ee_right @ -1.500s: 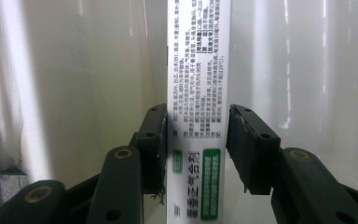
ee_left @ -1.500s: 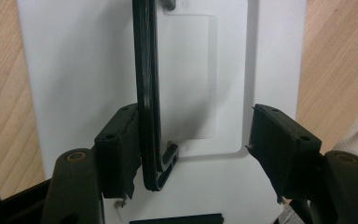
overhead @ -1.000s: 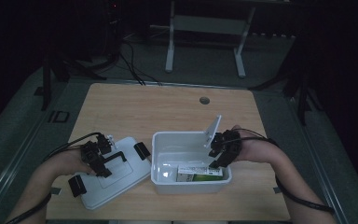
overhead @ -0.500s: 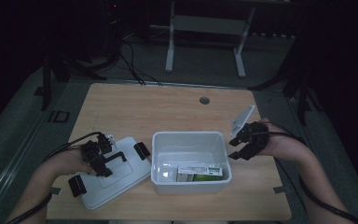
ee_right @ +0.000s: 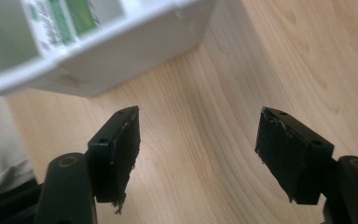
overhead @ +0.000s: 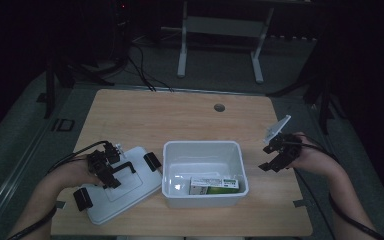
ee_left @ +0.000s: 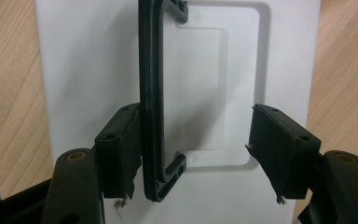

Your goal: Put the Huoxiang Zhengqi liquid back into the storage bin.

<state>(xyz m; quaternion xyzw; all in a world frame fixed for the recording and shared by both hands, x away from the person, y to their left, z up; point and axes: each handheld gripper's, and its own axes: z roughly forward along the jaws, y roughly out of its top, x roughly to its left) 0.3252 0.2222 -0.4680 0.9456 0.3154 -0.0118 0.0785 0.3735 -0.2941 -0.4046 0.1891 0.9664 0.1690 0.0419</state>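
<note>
Lid [overhead: 117, 187] lies left of bin [overhead: 205, 200] in high view, left gripper [overhead: 105, 167] over its handle. Left gripper view: jaws apart, one touching handle [ee_left: 150, 98]; a closing pinch may slip off. Right gripper [ee_right: 198, 156] spread, empty over table [ee_right: 223, 84].

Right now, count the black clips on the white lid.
2. One clip sits at the end of the lid nearest the bin; the other clip sits at the opposite end, near the table's front edge.
</note>
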